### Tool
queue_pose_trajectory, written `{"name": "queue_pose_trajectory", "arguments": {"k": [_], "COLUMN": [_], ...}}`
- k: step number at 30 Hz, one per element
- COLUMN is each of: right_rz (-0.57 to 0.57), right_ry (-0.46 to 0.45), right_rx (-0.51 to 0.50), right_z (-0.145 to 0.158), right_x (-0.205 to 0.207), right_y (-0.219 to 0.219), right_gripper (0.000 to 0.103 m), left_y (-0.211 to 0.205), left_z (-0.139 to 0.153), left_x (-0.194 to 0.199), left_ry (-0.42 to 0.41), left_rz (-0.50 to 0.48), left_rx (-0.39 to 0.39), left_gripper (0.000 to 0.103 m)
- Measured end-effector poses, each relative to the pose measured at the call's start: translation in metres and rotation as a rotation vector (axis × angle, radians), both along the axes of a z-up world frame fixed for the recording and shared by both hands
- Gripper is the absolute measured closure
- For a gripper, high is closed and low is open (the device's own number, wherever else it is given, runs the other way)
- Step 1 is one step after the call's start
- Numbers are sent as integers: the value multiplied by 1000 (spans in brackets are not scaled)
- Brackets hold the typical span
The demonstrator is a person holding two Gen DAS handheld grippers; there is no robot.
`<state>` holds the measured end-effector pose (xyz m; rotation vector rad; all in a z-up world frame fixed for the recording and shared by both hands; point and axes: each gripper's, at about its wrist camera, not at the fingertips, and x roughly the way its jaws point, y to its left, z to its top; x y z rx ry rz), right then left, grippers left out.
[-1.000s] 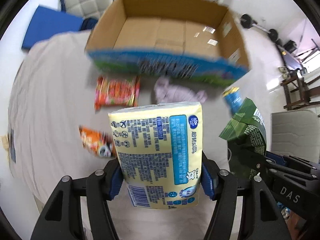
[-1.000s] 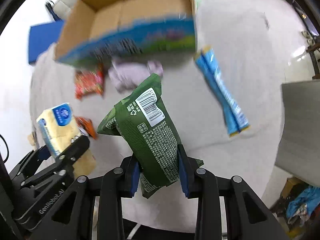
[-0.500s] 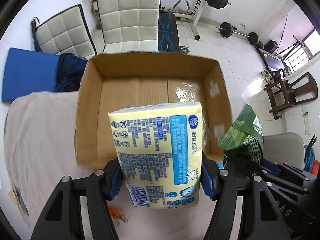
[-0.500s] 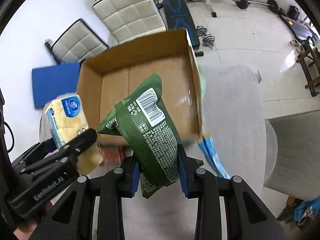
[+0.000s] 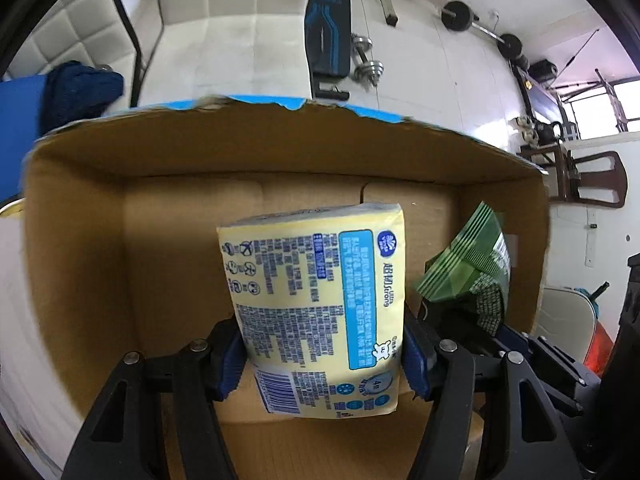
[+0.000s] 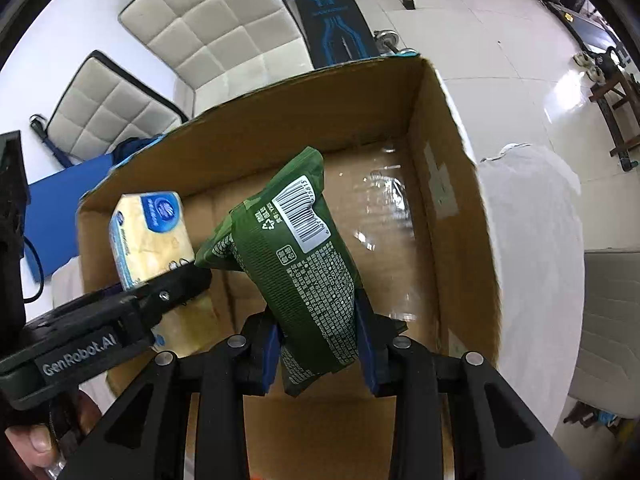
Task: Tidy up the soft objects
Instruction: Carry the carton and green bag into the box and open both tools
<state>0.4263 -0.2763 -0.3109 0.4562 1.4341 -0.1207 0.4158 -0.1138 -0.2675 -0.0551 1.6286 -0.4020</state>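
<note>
Yellow plastic wraps the tissue pack [image 5: 316, 312], which sits clamped upright between the blue pads [image 5: 414, 356] of the left hand-held gripper [image 5: 324, 356]; its printed back faces the left wrist camera, with a blue label strip down one side and a barcode near the bottom edge. The pack hangs over the open cardboard box [image 5: 80, 240], within the span of its brown walls, and I cannot tell whether it touches the box floor. From the right wrist view the same tissue pack [image 6: 150, 236] appears at the left side of the cardboard box [image 6: 452, 184], with the left hand-held gripper [image 6: 172, 292] closed across it and a thumb visible at the lower left corner.

The right hand-held gripper [image 6: 318, 344] is clenched on the green snack bag [image 6: 300, 264], which stands tilted, its top leaning left, a white barcode patch near the upper end and fine white print below. This bag also hangs over the box interior, just beside the tissue pack. In the left wrist view the green snack bag [image 5: 468, 268] shows at the right, near the right box wall.

The box floor shows glossy tape [image 6: 380, 196] catching light. Beyond the box stand white quilted chairs [image 6: 216, 28], a blue mat [image 6: 60, 188] and a weight bench [image 6: 336, 12] with dumbbells on the tiled floor
</note>
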Motion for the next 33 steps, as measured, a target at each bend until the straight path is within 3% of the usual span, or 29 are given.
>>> {"name": "queue_pose_trajectory", "arguments": {"k": [8,14,16,18,24,26,30,33], "right_rz": [-14,21,26,31,65,80,109,141], "right_ry": [16,22,26,19,13,15,13,15], "right_rx": [-13,-35,-50,-55,-102,-106,-123,-148], "right_z": [-30,-25,-23,-21,-4,4,18,24], "right_x": [24,21,20,20,11,4,-12,-27], "right_y": [-5,-3,-2,-2,2,5,13,25], "right_gripper": [68,65,57,49,41,38,7,0], "left_y": [-13,-11,-11,-7,7,12,25,37], "left_z": [-24,-27,-28,-23,-1,6,23,40], "left_x": [10,11,13,10,-3,-10,-25,-39], "left_ry": [66,81,67,31,-56,-79,-119,-176], "left_rz": [-38,-27,-23,-24,-47,-44,-16,12], "left_rx": [-24,7,28,62,128,138,132,128], "left_gripper": [41,41,37,25,7,6,1,0]}}
